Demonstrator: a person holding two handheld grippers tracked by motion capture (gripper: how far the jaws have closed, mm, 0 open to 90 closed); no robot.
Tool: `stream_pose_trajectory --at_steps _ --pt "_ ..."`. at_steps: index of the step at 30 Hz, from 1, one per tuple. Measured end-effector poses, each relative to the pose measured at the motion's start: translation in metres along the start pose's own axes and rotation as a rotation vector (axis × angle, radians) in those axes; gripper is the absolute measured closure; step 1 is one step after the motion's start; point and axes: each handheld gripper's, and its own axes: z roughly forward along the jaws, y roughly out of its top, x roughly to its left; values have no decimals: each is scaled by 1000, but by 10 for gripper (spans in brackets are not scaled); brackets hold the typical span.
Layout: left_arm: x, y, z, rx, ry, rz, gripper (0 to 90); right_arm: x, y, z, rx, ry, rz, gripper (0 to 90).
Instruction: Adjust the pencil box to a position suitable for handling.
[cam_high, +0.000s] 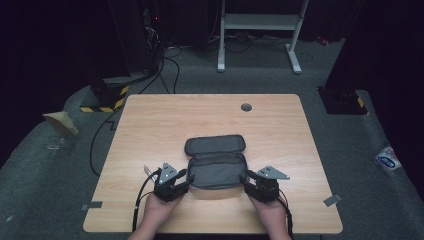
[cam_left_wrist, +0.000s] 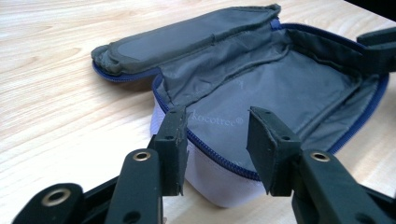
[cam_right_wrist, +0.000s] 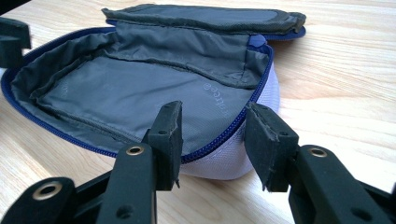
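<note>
Light wood-grain table (cam_high: 150, 130) with rounded corners stood on grey carpeted floor (cam_high: 200, 80). A round grey cable grommet (cam_high: 246, 107) sat in the top near the far edge, right of centre. One grey zip pouch (cam_high: 216, 170) lay directly on the top, in the near half and about centred. It was unzipped, its lid (cam_high: 215, 145) folded back flat on the wood on the far side. The lining was grey, the zip blue and the outer wall pale; the brand print inside was only partly readable. Two grey tape strips sat at the near corners: left tape (cam_high: 91, 205) and right tape (cam_high: 332, 200).
</note>
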Motion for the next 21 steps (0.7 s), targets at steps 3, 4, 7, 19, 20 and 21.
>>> stream_pose_trajectory --at_steps 3,4,7,19,20,21 --pt "5 1 2 0 11 -1 593 5 3 3 4 5 -10 567" --pt "7 1 2 0 13 -4 596 5 3 4 0 8 -19 567" --pt "11 1 2 -2 14 -14 608 8 5 6 0 11 -25 569" --pt "19 3 7 -7 17 -24 630 10 10 13 -4 6 -44 572" --pt "19 3 7 -5 13 -29 630 11 10 13 -6 6 -44 571" --pt "19 3 8 -6 14 -29 631 11 10 13 -5 6 -37 569"
